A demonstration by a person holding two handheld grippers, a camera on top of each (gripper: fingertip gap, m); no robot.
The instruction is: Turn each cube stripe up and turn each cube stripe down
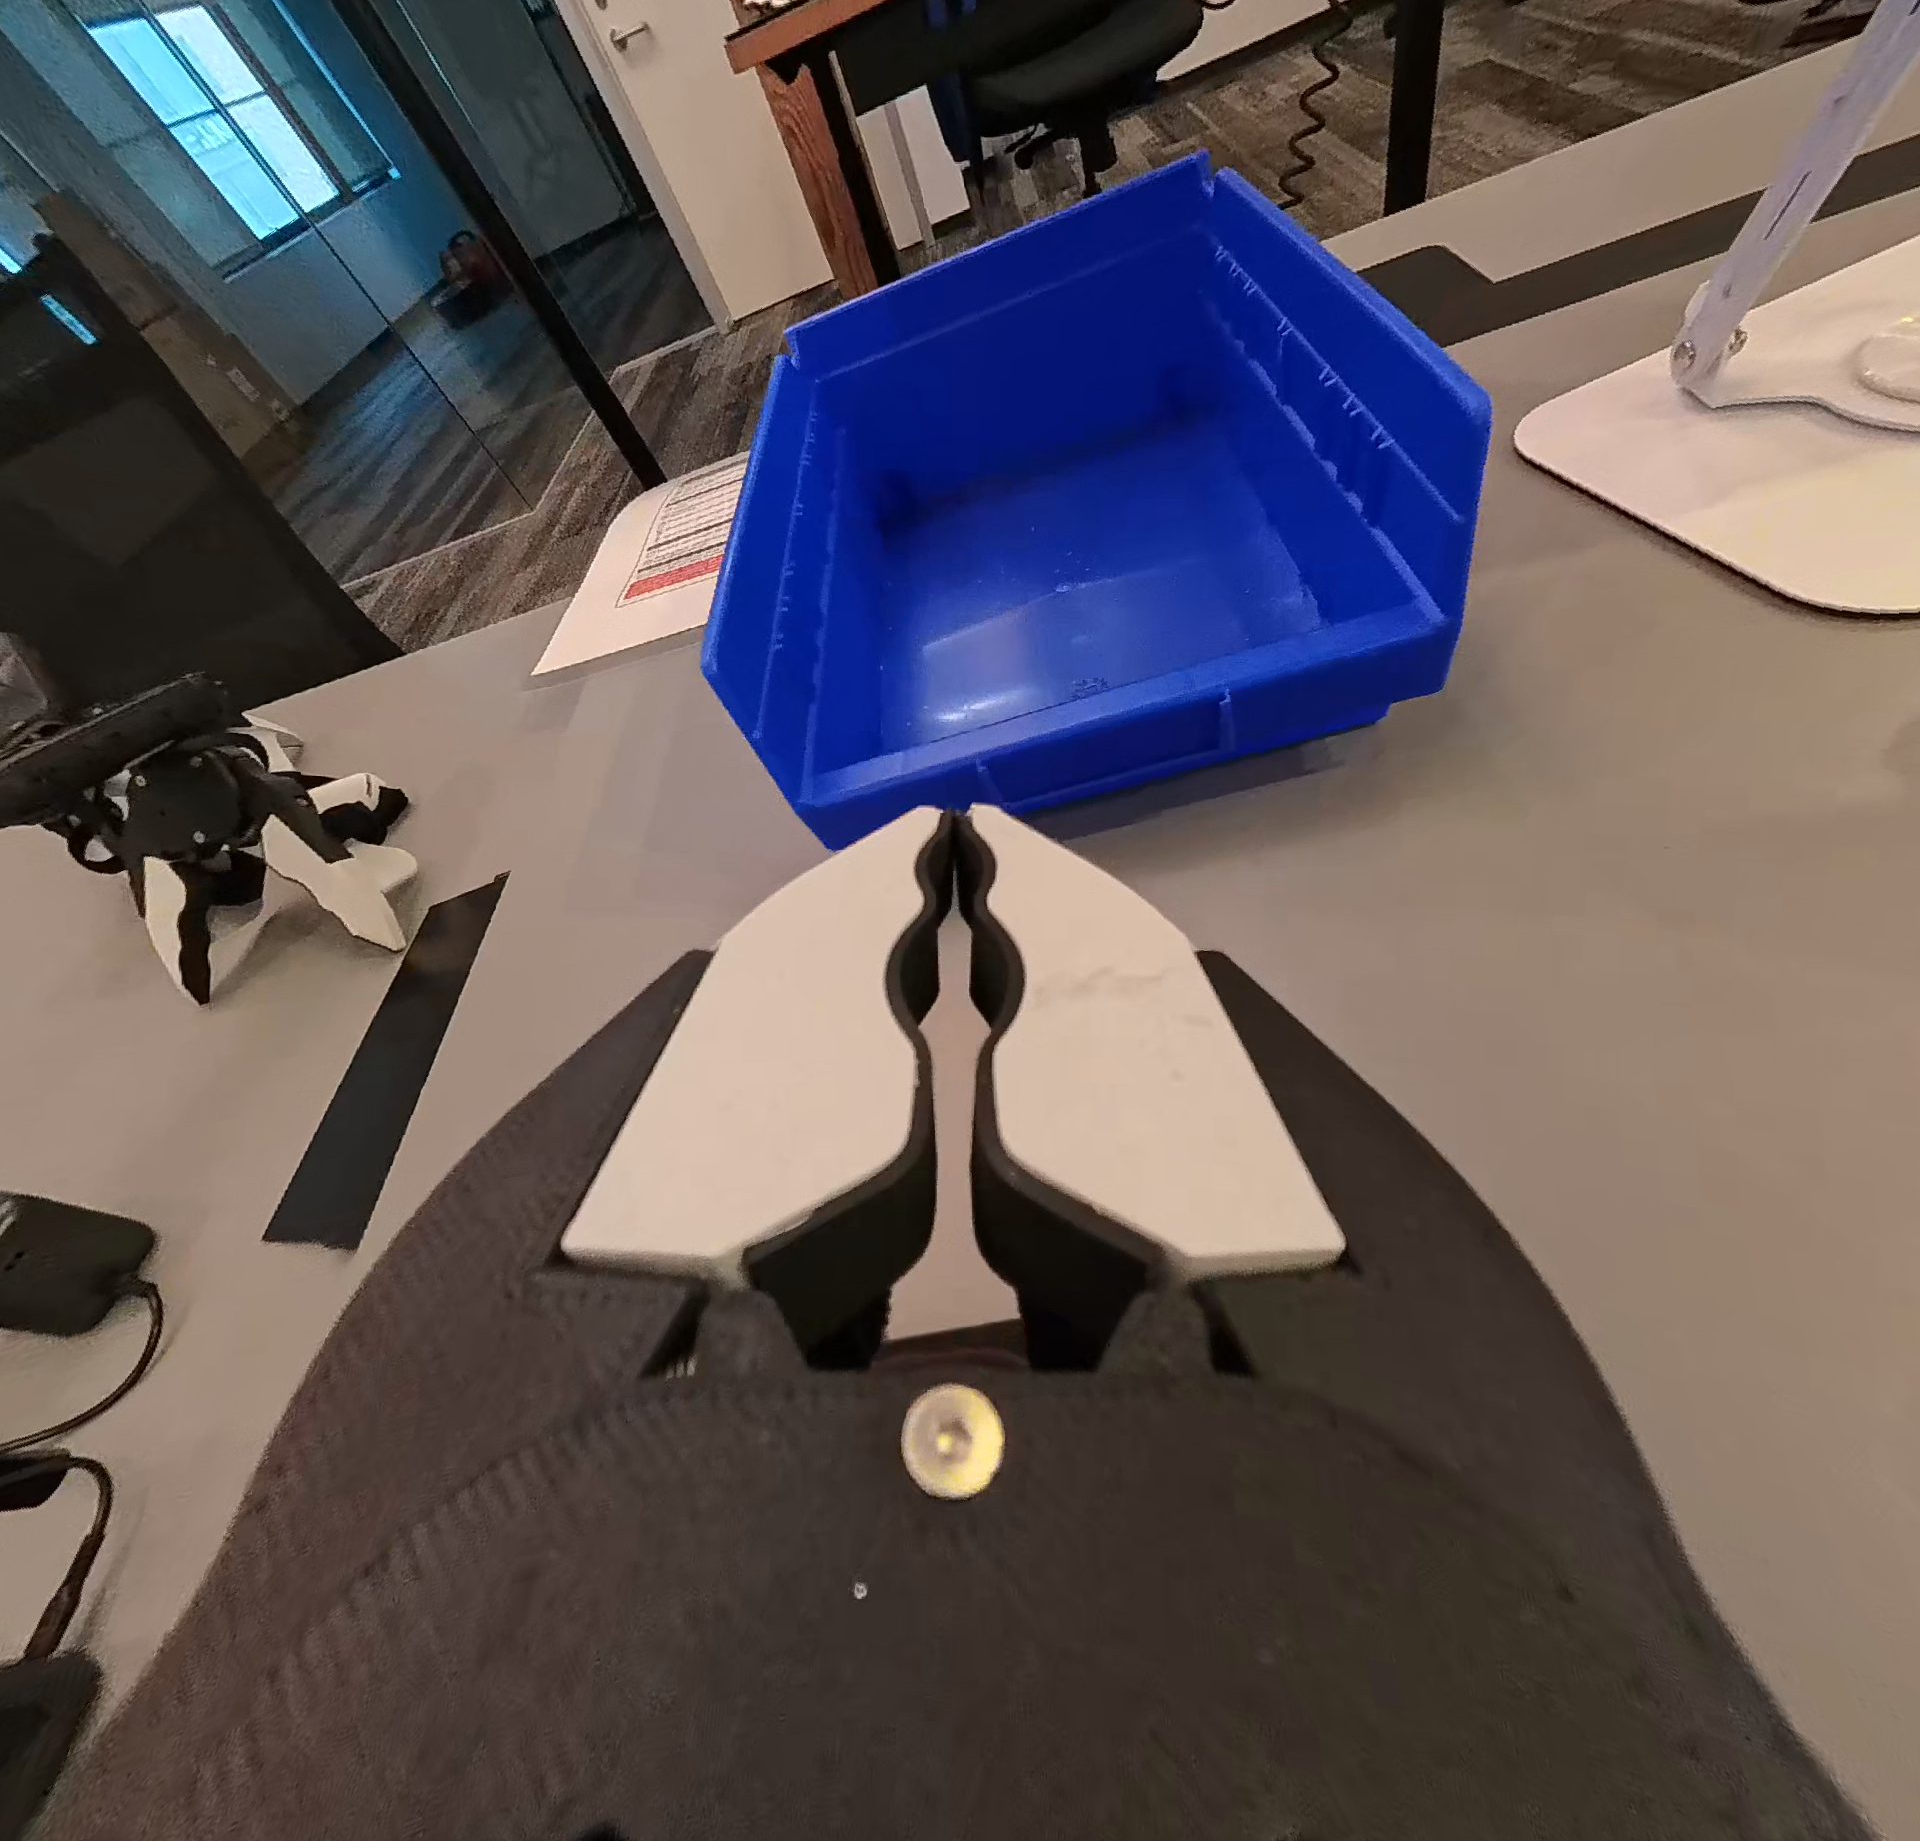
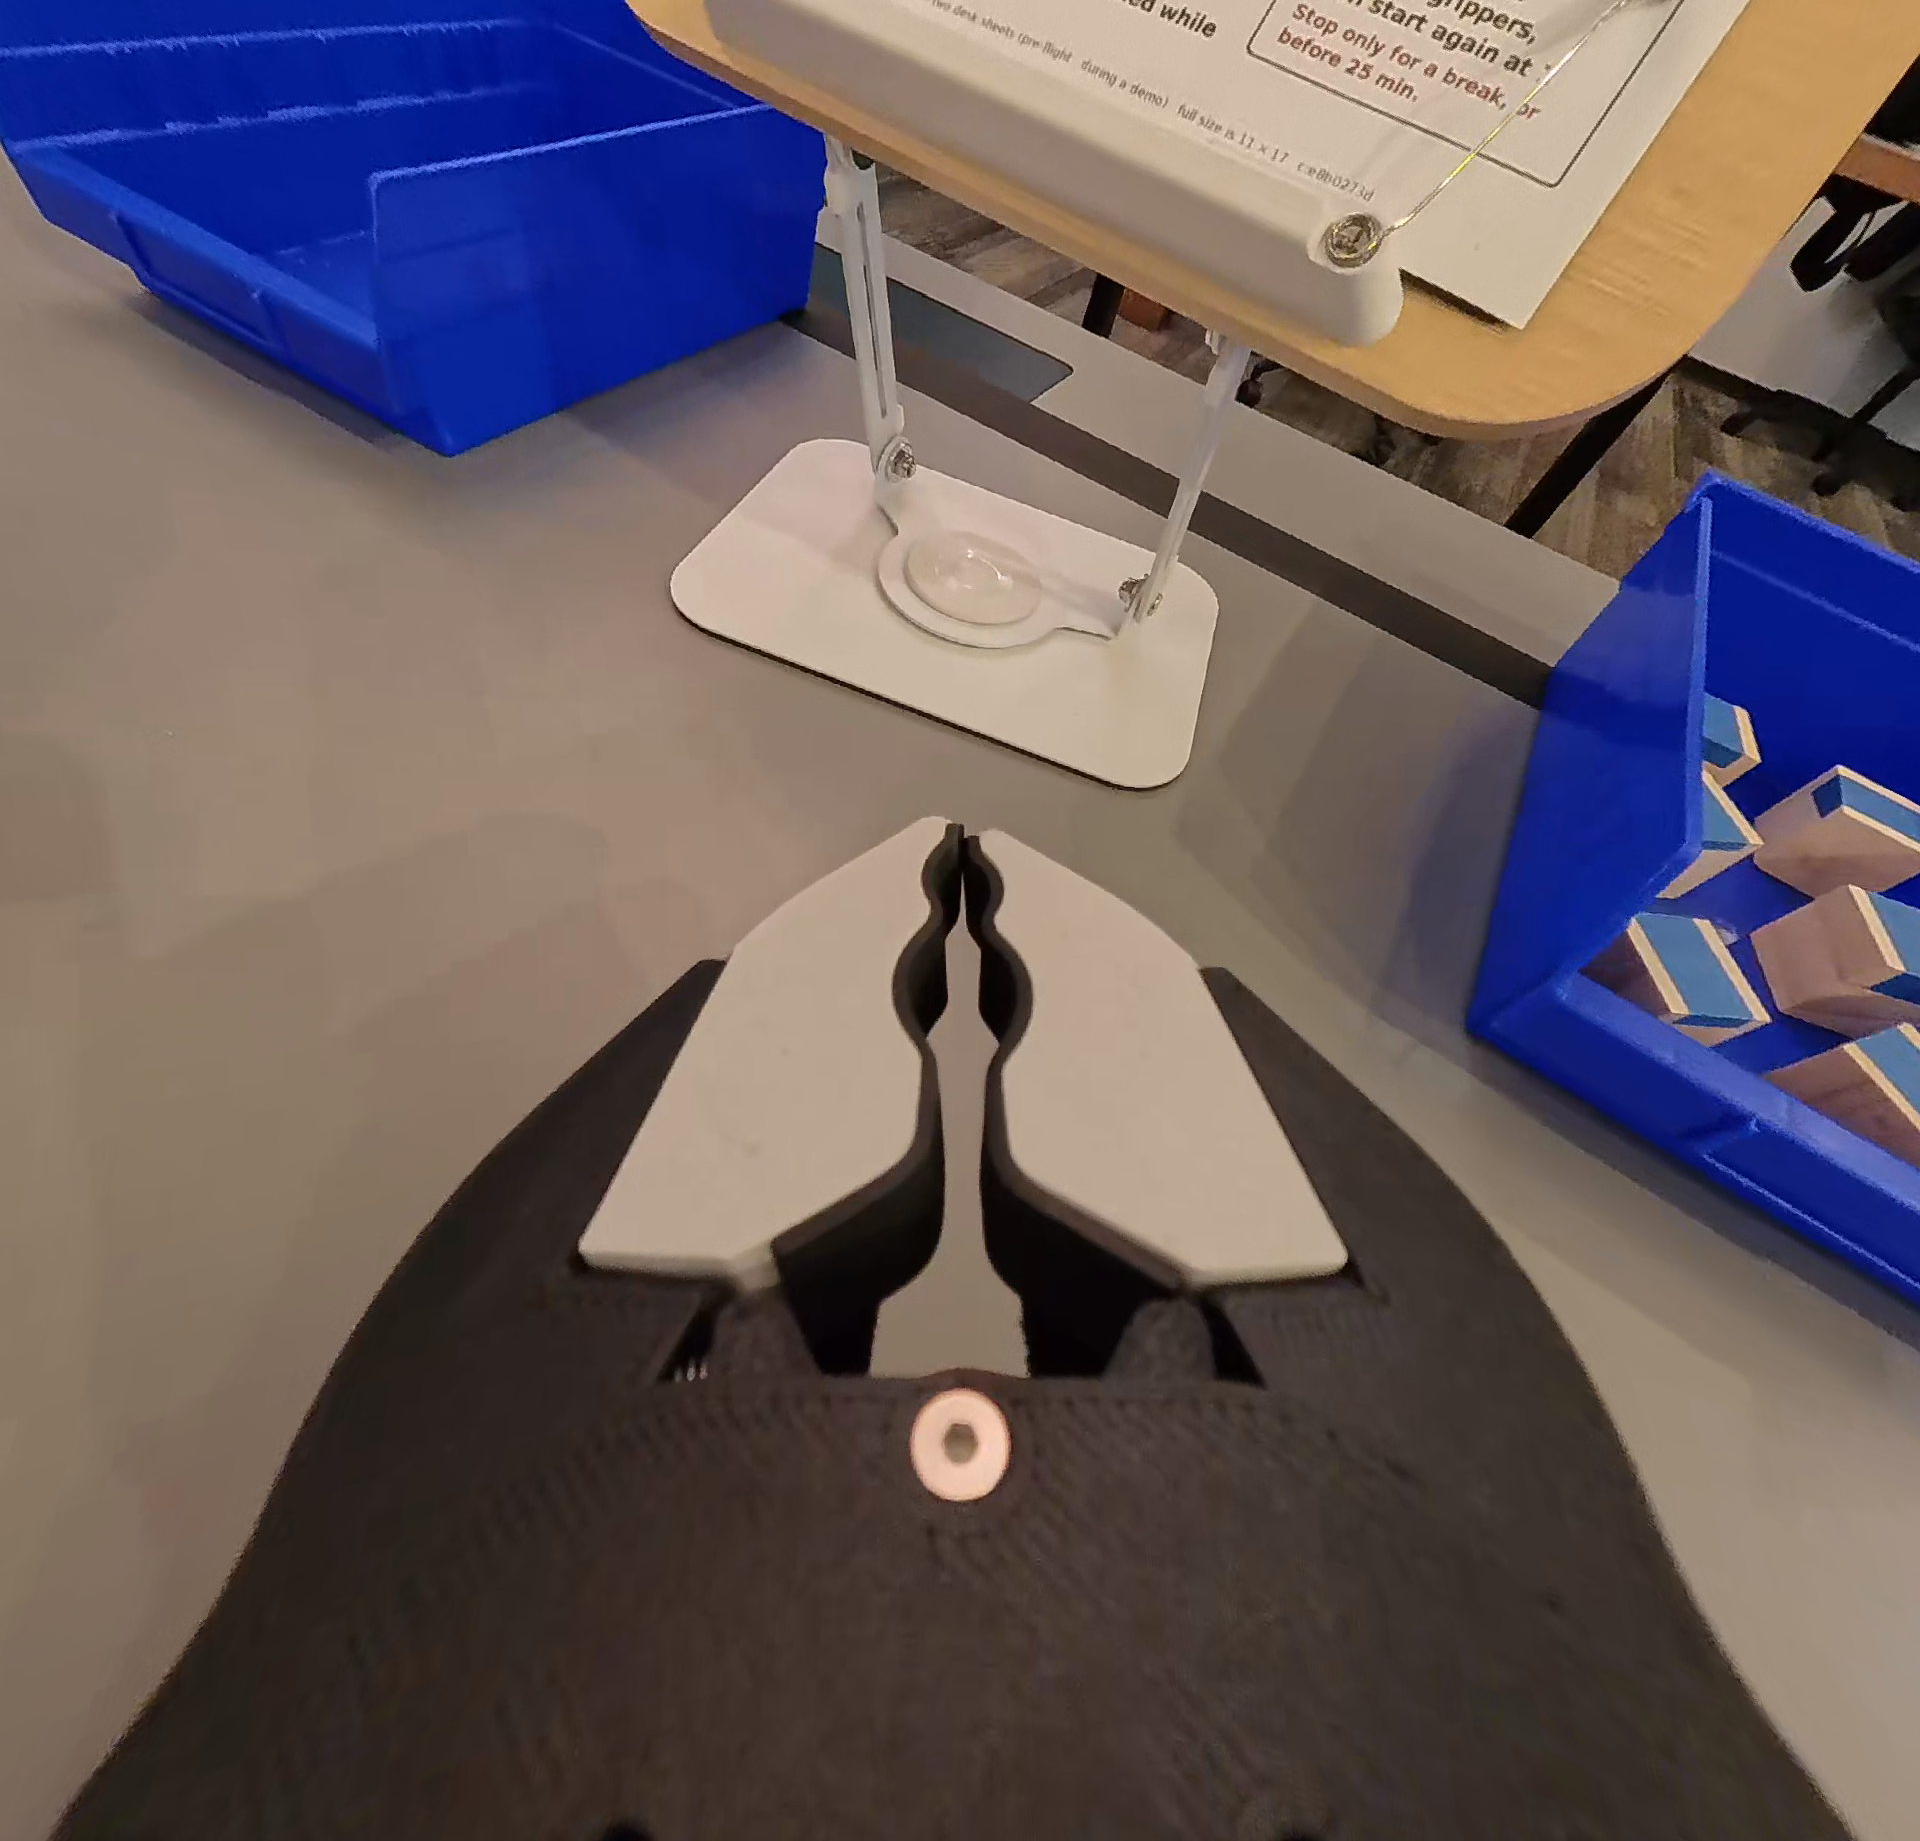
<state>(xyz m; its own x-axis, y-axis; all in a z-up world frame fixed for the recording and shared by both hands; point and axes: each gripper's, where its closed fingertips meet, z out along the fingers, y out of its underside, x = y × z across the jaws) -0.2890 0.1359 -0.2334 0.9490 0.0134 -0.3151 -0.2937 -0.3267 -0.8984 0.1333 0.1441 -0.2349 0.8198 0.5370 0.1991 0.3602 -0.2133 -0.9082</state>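
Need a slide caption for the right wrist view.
Shut, bare right gripper above grey table, white stand ahead, cubes in blue bin at right.

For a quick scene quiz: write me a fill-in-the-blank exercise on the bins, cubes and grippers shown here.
1. The blue bin ahead of the left gripper holds ____ cubes.
2. The cubes lie in a bin coloured ____.
3. The right gripper has its jaws ____.
4. The white stand rests on a ____ table.

Missing words: no; blue; shut; grey
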